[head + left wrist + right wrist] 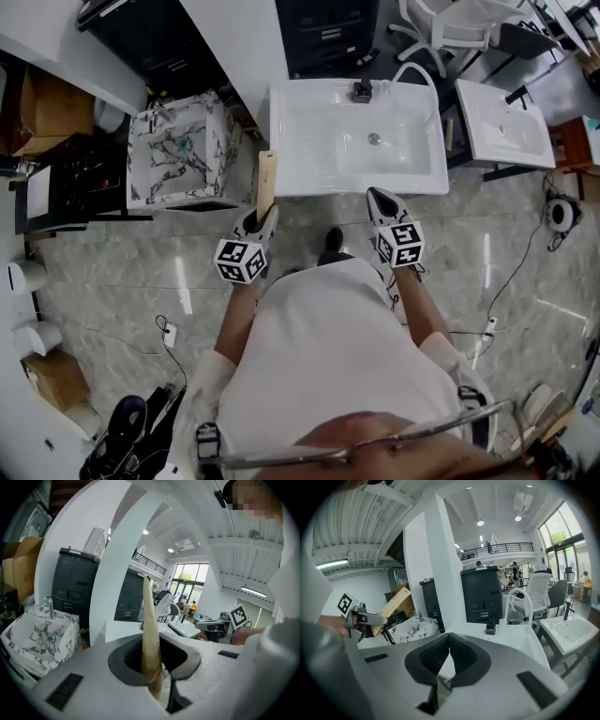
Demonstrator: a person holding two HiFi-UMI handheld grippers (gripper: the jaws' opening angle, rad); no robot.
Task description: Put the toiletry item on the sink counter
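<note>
A long flat tan toiletry item (266, 183) stands out ahead of my left gripper (263, 217), which is shut on its near end. Its far tip lies just off the front left corner of the white sink counter (300, 112). In the left gripper view the tan item (149, 630) runs edge-on up between the dark pads of the left gripper (154, 660). My right gripper (380, 199) hovers before the sink's front edge, right of centre. In the right gripper view its pads (438, 656) meet, and the right gripper (449, 653) is shut on nothing.
A marble-patterned basin (178, 150) stands left of the white sink, a second white basin (502, 127) to its right. A black faucet (362, 91) sits at the sink's back. Cardboard boxes (52, 108) and a dark cabinet (159, 42) are at the left, cables on the floor.
</note>
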